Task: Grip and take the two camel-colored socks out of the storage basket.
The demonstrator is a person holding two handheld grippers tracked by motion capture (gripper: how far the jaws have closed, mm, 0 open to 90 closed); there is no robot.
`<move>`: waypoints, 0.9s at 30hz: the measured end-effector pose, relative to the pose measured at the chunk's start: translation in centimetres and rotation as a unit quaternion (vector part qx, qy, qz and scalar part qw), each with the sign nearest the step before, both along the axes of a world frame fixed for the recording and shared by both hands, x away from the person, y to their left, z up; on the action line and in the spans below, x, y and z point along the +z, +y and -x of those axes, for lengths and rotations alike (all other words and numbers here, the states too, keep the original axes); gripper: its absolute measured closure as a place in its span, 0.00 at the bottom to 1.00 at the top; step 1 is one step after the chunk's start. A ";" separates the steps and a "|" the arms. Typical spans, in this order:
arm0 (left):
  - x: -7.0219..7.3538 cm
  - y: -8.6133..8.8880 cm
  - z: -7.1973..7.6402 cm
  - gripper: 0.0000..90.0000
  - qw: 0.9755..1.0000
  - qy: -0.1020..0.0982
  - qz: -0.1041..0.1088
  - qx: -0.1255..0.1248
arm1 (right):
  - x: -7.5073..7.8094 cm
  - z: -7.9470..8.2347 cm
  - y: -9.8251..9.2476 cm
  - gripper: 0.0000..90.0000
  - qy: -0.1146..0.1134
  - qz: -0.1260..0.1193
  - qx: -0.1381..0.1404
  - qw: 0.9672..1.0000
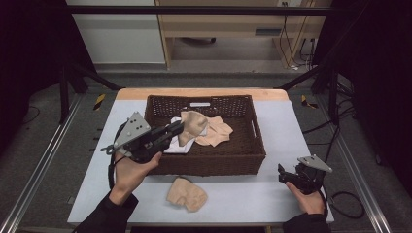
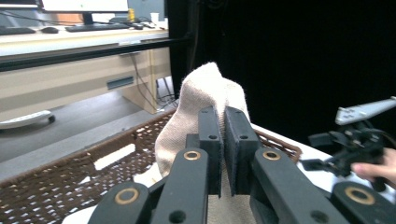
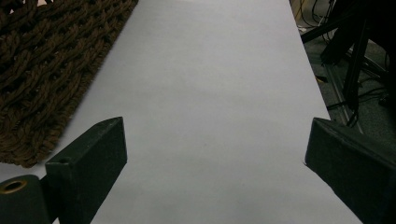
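Note:
My left gripper (image 1: 179, 127) hangs over the left part of the brown wicker basket (image 1: 258, 145) and is shut on a beige sock (image 1: 192, 125), which droops from its tips. In the left gripper view the sock (image 2: 205, 93) stands up behind the closed jaws, with the left gripper (image 2: 223, 122) pinching it. Inside the basket lie another beige sock (image 1: 216, 132) and a white cloth (image 1: 176, 145). A third beige sock (image 1: 187, 194) lies on the table in front of the basket. My right gripper (image 1: 281, 173) rests open near the table's right front corner; the right gripper (image 3: 215, 154) has bare table between its jaws.
The white table (image 1: 243, 199) carries the basket in its middle. The basket's woven wall (image 3: 42, 70) lies to the left of my right gripper. Dark frame legs and cables (image 1: 335, 97) stand off the table's right side. A wooden desk (image 2: 70, 79) stands beyond the table.

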State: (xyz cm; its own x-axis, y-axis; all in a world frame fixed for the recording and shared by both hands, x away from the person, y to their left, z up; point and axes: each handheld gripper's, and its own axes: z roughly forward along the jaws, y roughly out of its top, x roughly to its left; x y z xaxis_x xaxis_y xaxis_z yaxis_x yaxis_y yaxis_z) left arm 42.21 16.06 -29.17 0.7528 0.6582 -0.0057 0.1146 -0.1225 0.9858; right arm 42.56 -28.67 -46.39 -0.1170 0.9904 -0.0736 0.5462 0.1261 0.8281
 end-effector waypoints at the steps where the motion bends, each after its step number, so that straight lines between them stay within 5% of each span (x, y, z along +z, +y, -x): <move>1: -0.1 0.0 0.4 0.95 1.000 -0.001 -0.003 -0.003 | 0.0 0.0 0.0 0.06 0.000 0.000 0.000 1.000; 12: -1.7 0.3 3.6 0.95 0.999 0.000 -0.018 -0.033 | 0.0 0.0 -0.1 0.06 0.000 0.000 -0.002 1.000; 22: -5.6 -0.1 5.2 0.95 0.996 0.039 -0.055 -0.058 | 0.0 0.1 -0.1 0.07 0.000 0.002 -0.001 1.000; 27: -8.6 -0.8 4.9 0.95 0.992 0.073 -0.082 -0.063 | 0.0 0.1 0.0 0.07 0.001 0.000 -0.002 1.000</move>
